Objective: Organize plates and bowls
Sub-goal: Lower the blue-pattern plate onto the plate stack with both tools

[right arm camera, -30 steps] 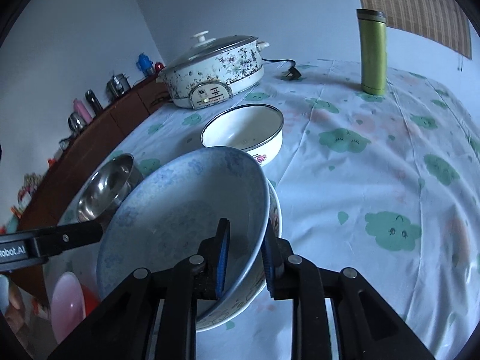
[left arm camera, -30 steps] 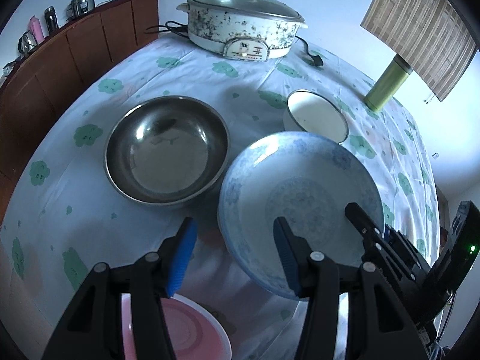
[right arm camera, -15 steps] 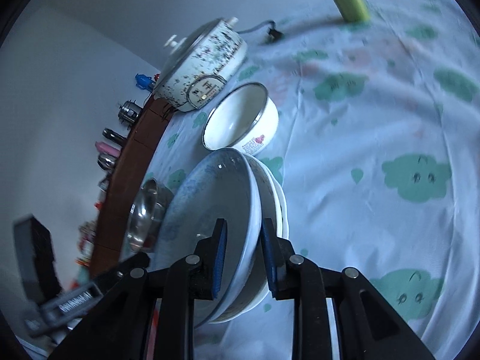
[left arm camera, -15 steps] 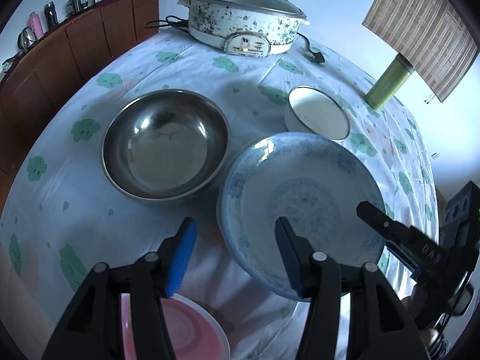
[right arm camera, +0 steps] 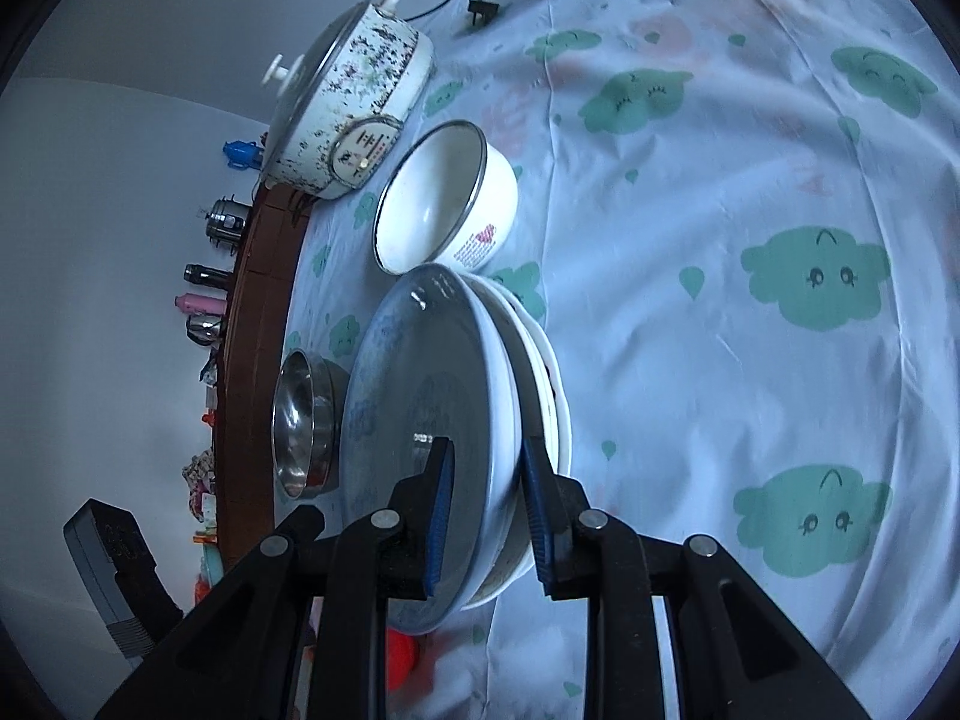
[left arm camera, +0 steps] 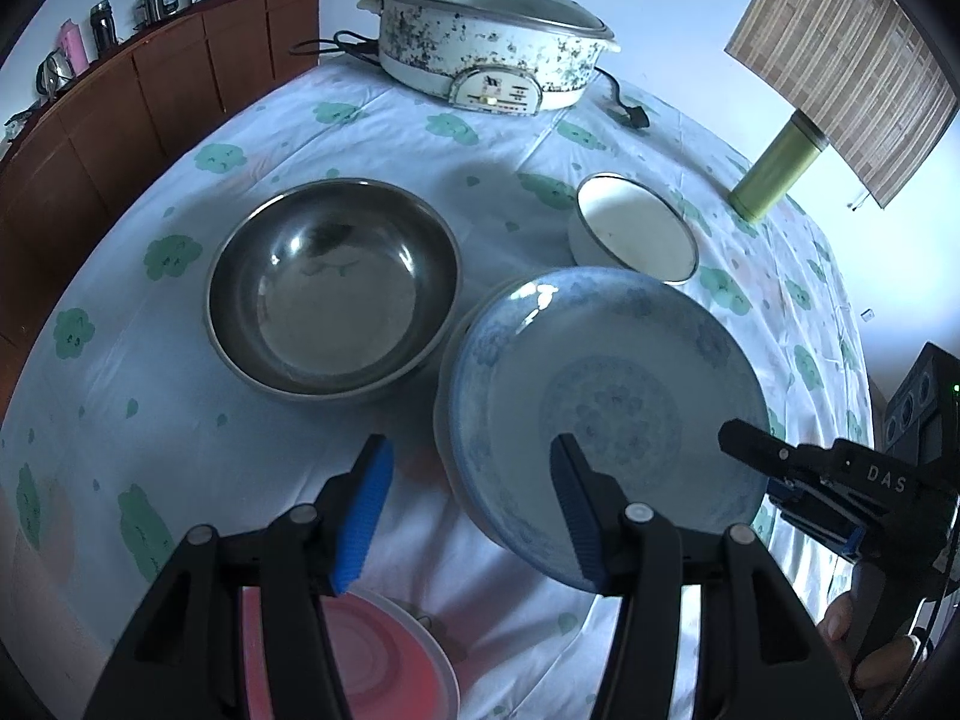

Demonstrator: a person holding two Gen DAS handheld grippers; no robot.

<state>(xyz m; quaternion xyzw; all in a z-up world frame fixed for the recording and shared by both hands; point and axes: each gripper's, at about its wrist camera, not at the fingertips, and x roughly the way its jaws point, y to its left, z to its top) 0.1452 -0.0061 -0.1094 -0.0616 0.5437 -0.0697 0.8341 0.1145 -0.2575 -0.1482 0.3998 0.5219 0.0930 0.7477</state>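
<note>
Fingers of the right gripper (right arm camera: 486, 516) now stand apart on either side of the blue patterned plate's (left arm camera: 606, 414) rim, with a gap showing on the outer side, where a second ago they were pinched tight on it. The plate sits on top of a white plate (right arm camera: 543, 360) beneath it, the two nested together on the desk (right arm camera: 750, 192) (a cloth with green clouds covers it). In the right wrist view the scene has rolled over a good deal since a second ago, so the desk now runs up the right side and the plates appear on edge. The small white enamel bowl (right arm camera: 444, 198) stays just beyond the stack, close to its far rim, and the steel bowl (left arm camera: 333, 291) lies just beside the plates on the left, very close to their edge. The left gripper (left arm camera: 471, 507) hangs low over the near edge of the desk, its fingers wide apart and holding nothing, much as before; its right finger overlaps the near rim of the blue plate in the view. A pink plate (left arm camera: 384, 660) shows under it. The speckled electric pot (left arm camera: 489, 69) and green flask (left arm camera: 777, 171) stand at the far side.
</note>
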